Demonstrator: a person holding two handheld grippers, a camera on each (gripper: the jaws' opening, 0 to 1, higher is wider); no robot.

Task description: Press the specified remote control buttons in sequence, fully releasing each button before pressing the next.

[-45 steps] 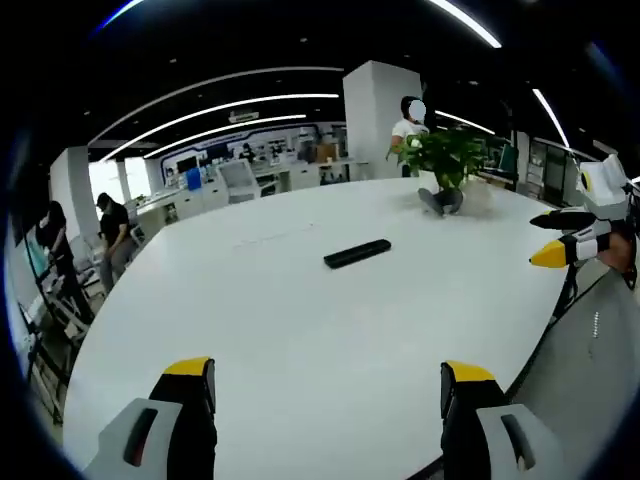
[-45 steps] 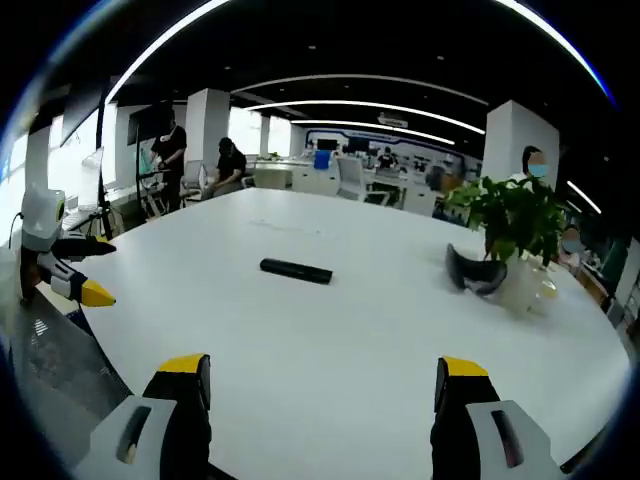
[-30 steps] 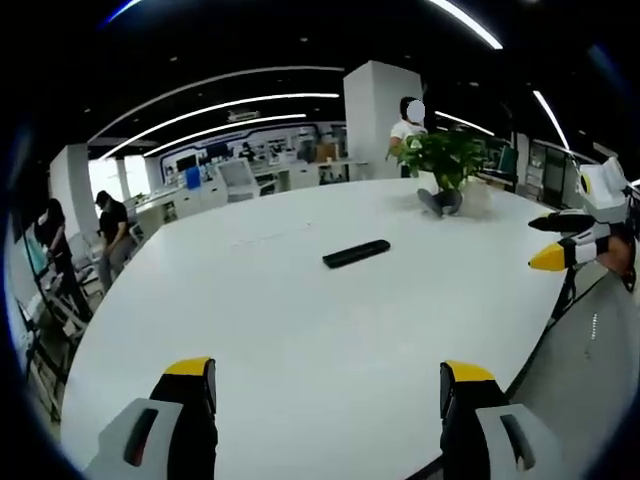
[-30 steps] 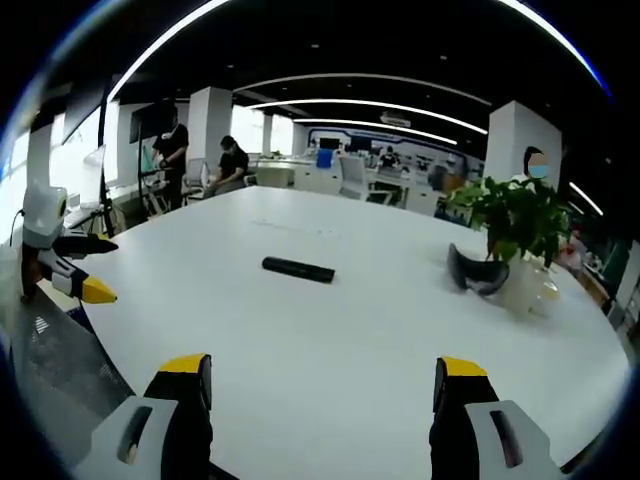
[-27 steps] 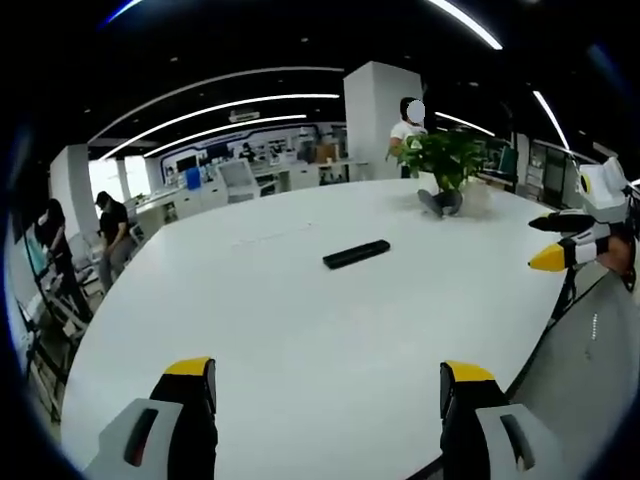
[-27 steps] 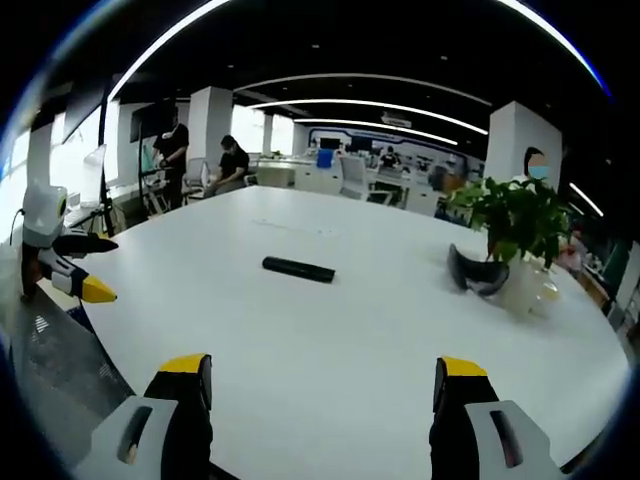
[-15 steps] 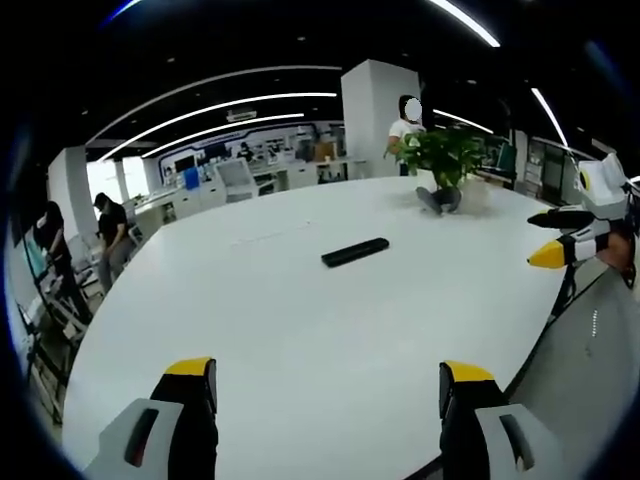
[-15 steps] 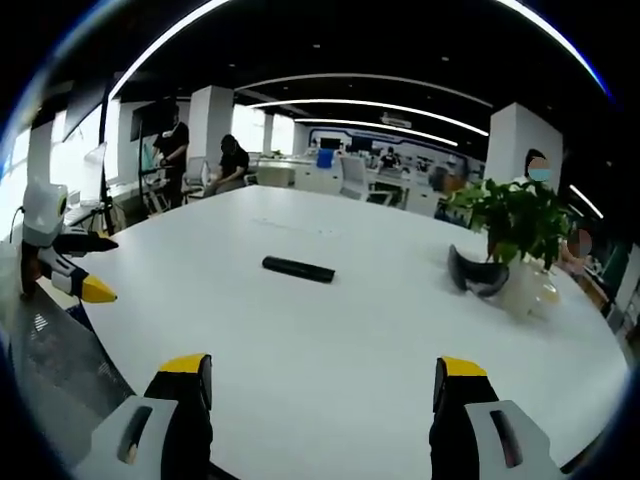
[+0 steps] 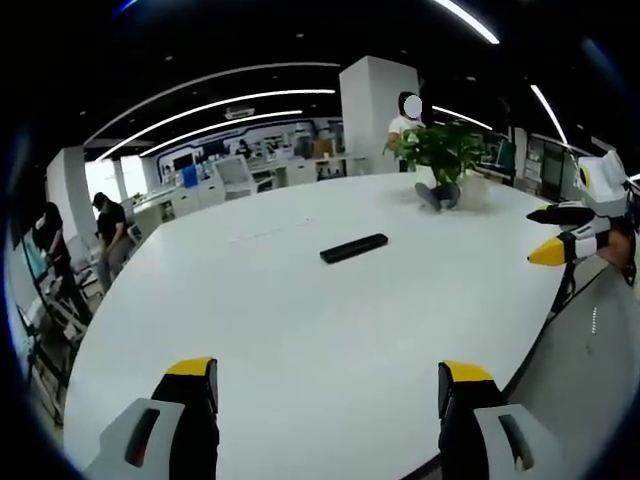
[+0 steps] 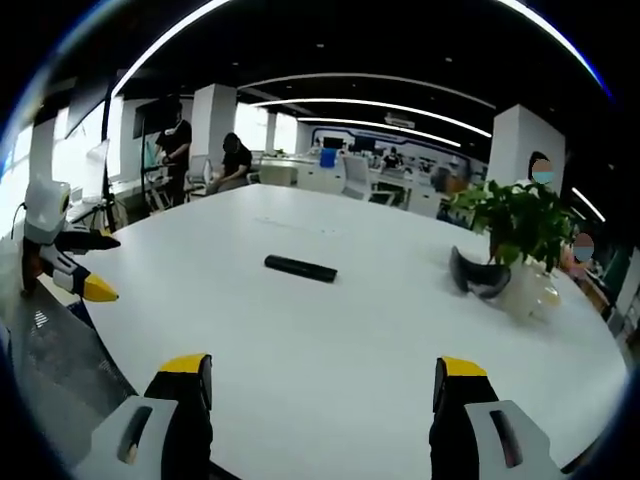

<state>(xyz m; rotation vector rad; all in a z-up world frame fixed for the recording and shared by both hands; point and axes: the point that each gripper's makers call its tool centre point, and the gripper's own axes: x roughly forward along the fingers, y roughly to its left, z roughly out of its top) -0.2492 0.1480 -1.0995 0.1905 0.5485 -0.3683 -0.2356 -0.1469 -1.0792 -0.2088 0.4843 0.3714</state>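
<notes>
We find the black remote control [image 9: 354, 248] flat mid-surface [image 9: 300, 330], long axis crosswise to both views. Left claw [image 9: 325, 385] and right claw [image 10: 325, 385] hang released, well short; neither is clearly nearer.

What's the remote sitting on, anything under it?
The remote lies flat on the bare white table, apart from the plant and dark headset. Whatever its body covers cannot be seen.

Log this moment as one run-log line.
remote control flat on white table, untouched | left hand-held gripper open | right hand-held gripper open | potted plant beyond
</notes>
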